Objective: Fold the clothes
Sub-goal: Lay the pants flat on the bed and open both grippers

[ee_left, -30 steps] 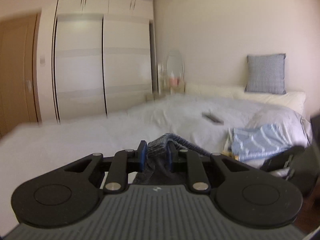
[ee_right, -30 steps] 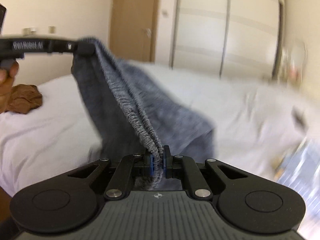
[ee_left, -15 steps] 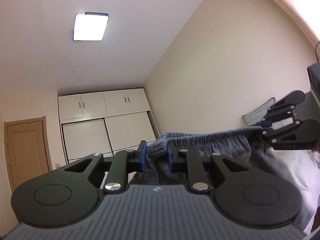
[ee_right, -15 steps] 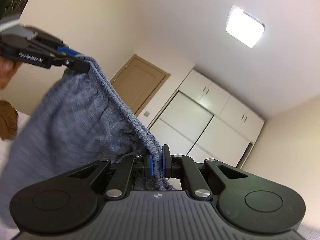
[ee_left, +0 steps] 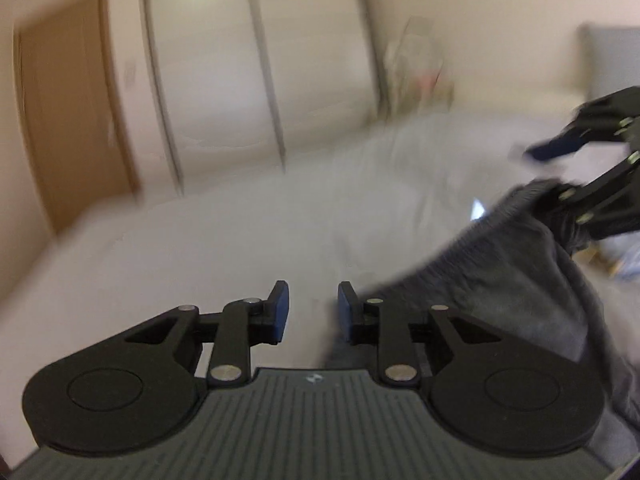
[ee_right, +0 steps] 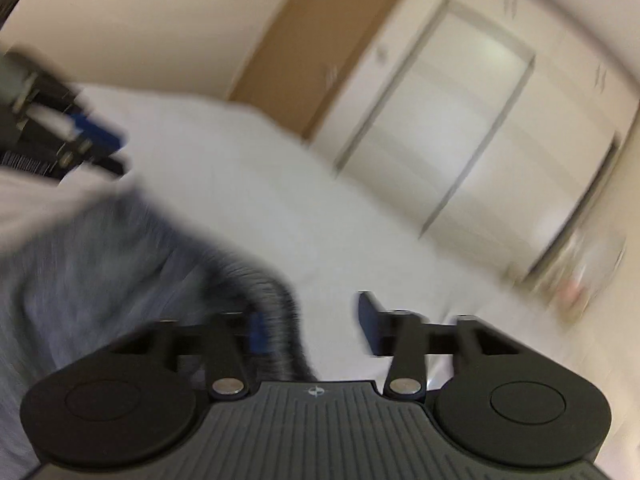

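I'm keeping my left hand-held gripper [ee_left: 309, 309] spread wide, gripping nothing. My right hand-held gripper [ee_right: 310, 322] is gaping too, the grey sweatpants [ee_left: 516, 280] draping against its left finger and lying on the white bed [ee_left: 224, 248].

The left claw [ee_left: 309, 307] is black, with blue pads [ee_left: 280, 308] and silver screws. The right claw [ee_right: 308, 326] matches. Each has a ribbed grey base.
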A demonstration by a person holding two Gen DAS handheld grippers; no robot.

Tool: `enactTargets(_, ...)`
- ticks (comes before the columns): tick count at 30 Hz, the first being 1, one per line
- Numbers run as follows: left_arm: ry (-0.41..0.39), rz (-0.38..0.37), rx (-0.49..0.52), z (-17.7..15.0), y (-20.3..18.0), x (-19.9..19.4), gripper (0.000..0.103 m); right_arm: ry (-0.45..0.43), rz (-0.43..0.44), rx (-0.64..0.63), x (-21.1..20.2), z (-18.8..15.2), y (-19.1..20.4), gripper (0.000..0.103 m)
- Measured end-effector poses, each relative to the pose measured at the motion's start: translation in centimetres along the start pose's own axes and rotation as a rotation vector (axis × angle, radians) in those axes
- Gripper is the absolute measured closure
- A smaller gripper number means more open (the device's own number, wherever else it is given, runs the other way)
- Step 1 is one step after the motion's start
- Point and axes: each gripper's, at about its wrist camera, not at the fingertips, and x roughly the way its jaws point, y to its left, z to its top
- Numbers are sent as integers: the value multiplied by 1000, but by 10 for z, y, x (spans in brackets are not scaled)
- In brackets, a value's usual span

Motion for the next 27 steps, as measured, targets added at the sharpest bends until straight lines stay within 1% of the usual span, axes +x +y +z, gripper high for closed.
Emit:
enactTargets(2,55,-11,-74,-23,20,15,79,22,19,64,17,-17,3,55)
enactTargets(3,73,-16,-108,-32,29,18,75,32,29,96,26,-25,4,49)
enactTargets(4,90,-21,-142,-40,38,20,72,43,38,128,35,-34,6,47)
enactTargets(7,142,-64,-226,-61,53,17,68,63,60,244,12,-69,5,45)
enactTargets(8,153,-84,-240,-69,51,11,66,68,69,284,3,-80,5,44)
enactTargets(10,167,-126,-234,-72,43,11,62,81,82,334,-13,-94,8,40)
enactTargets(13,198,-172,-215,-67,25,25,59,102,101,398,-37,-113,13,36)
enactTargets(14,210,-186,-211,-65,22,31,58,109,107,420,-45,-120,15,32)
enactTargets(15,224,-205,-220,-64,21,39,59,115,125,445,-52,-126,17,27)
enactTargets(16,236,-226,-223,-62,20,45,60,120,148,466,-58,-131,20,24)
enactTargets(17,246,-246,-224,-61,18,51,73,126,171,483,-64,-135,25,22)
enactTargets(18,248,-265,-210,-60,16,52,86,136,189,488,-68,-139,30,21)
enactTargets(19,246,-284,-191,-60,13,51,103,152,199,481,-71,-142,35,21)
enactTargets(21,221,-254,-146,-58,13,41,103,180,197,469,-73,-145,39,21)
enactTargets(22,202,-235,-142,-57,18,34,103,186,199,489,-74,-149,38,21)
enactTargets(24,172,-190,-166,-53,31,24,103,188,212,562,-76,-156,31,22)
enactTargets(25,163,-155,-164,-52,38,21,103,186,219,613,-78,-160,26,22)
enactTargets(27,163,-99,-160,-52,50,19,103,199,220,684,-82,-169,19,23)
